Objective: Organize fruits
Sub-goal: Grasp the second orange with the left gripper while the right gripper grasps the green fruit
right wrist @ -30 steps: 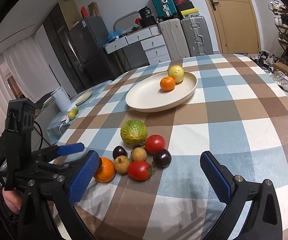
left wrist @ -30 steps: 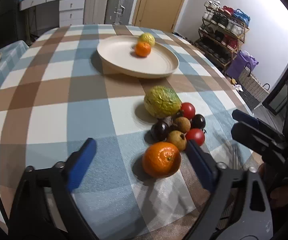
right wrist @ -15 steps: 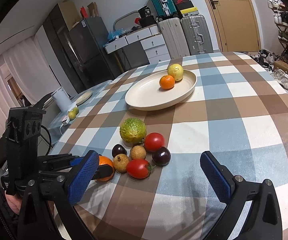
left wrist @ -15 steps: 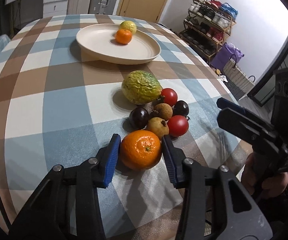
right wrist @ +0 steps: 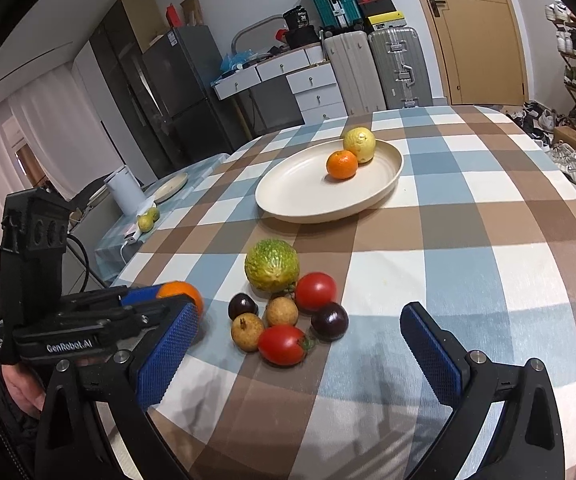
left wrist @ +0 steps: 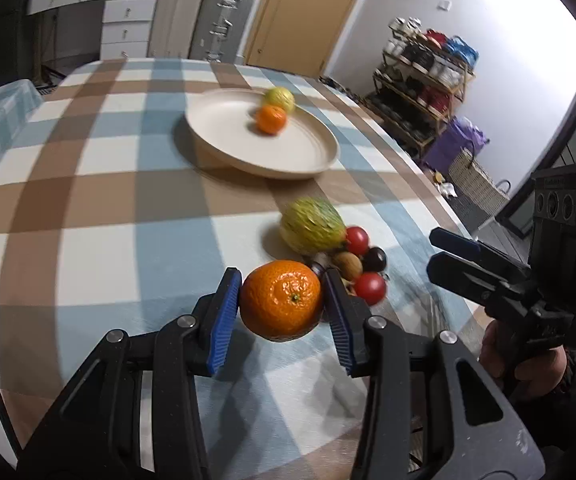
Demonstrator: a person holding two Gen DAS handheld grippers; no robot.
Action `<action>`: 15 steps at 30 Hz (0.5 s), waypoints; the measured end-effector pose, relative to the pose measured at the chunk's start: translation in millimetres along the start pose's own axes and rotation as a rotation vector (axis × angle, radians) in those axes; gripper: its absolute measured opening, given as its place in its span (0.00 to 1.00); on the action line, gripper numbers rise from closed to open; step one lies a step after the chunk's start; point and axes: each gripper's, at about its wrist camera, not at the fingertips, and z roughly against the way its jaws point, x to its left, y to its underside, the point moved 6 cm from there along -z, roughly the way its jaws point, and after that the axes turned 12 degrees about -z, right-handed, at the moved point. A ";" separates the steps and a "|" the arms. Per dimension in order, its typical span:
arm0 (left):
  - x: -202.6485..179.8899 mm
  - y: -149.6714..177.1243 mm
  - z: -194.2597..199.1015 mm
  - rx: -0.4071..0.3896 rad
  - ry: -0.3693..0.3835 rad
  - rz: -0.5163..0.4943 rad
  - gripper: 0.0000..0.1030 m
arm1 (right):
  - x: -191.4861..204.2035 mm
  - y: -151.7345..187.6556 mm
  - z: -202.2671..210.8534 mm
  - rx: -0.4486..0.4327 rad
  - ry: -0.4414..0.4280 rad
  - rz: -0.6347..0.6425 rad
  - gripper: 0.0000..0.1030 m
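The left gripper (left wrist: 282, 306) has just closed on the orange (left wrist: 281, 299); the right gripper (right wrist: 299, 354) hangs wide open nearby.

plenty of bare checked tablecloth (right wrist: 467, 240) between the fruit pile (right wrist: 288, 320) and the plate (right wrist: 288, 208) — only the bumpy green fruit (right wrist: 272, 266) sits in that lane; right side wide open

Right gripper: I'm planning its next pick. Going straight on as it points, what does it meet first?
Probably the near red tomato in the fruit cluster, centred between the open right gripper fingers; depth is uncertain.
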 end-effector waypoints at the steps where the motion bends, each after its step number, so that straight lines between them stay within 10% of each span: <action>1: 6.0 -2.0 3.4 -0.007 -0.006 0.009 0.38 | 1.0 -2.8 -1.4 0.005 -0.002 0.002 1.00; 15: 45.5 -5.6 25.7 -0.050 -0.051 0.031 0.38 | 24.7 -33.7 -48.3 0.094 -0.012 0.089 1.00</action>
